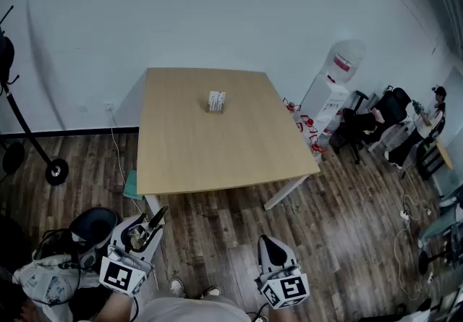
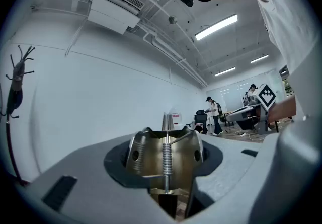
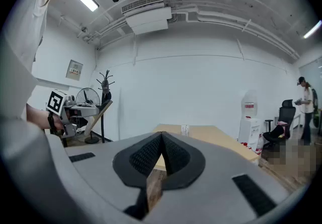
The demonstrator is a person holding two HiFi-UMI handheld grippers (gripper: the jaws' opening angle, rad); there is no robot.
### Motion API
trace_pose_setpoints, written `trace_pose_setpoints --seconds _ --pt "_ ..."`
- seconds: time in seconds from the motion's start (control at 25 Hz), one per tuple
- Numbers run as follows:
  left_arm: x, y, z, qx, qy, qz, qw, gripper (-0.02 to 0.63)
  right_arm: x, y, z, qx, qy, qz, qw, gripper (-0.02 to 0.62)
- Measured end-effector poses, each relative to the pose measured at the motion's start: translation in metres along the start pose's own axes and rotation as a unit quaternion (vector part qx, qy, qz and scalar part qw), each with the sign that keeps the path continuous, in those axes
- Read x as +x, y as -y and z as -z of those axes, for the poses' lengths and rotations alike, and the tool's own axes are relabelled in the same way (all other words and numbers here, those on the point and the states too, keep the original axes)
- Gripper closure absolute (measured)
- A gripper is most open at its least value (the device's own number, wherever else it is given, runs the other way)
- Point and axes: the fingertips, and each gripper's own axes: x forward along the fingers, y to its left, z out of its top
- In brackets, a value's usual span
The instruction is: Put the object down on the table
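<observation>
Down at the near edge of the head view, well short of the counter [image 1: 217, 147], the left hand-held gripper [image 1: 143, 230] is clamping a spring-loaded metal tool [image 2: 164, 153]. Its jaws are standing roughly half apart and pressing on the tool's two sides, with the coil spring running up between them. The right hand-held gripper [image 1: 270, 247] is hanging beside it over the wooden floor [image 1: 340, 241], its ribbed jaws meeting at the tips with nothing between them.

The step in hand is the carry, so the tool is needing a walk forward before any release. A good set-down is probably aiming at the bare near half of the counter, well apart from the small white box [image 1: 216, 101] standing toward the far side. Lowering until the metal is resting on the wood, and only then easing the jaws apart, is likely keeping it from dropping or skidding. Because the tool is sprung, it may be wanting to spread as the squeeze lets go, so a slow opening seems wise.
</observation>
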Motion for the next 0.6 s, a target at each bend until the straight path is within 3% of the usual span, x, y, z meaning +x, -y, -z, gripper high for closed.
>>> trace_pose_setpoints --seconds 0.36,0.6 --pt "0.006 0.017 -0.004 0.001 -0.004 0.002 1.0000 0.416 -0.010 0.012 0.005 0.003 -0.001 -0.001 1.000 0.597" --pt "0.018 0.033 -0.007 0.004 -0.004 0.007 1.0000 0.416 -0.017 0.011 0.003 0.038 0.024 -0.065 0.997 0.597"
